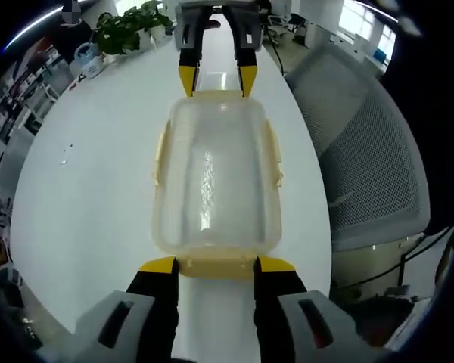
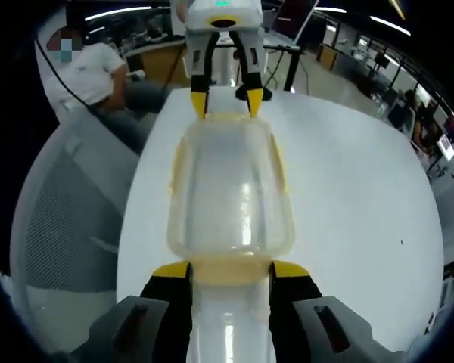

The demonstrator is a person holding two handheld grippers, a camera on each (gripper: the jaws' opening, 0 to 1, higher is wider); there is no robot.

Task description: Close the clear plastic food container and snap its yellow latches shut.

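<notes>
Left gripper point(image 1: 216, 265): two black jaws with yellow tips, grey housings behind, each with a dark slot. Right gripper point(image 2: 230, 270): same build, black jaws, yellow tips, grey slotted housings flanking the jaws.

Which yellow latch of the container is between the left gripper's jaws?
The end latch at the left gripper; the opposite one is at the right gripper.

Glossy plastic on a glossy table

Between my jaws I see a clear, shiny plastic food container point(image 1: 216, 178) with pale yellow latches point(image 1: 216, 266), on a smooth glossy white table point(image 1: 98, 197); beside it, a grey mesh-fabric chair point(image 1: 367, 151).
</notes>
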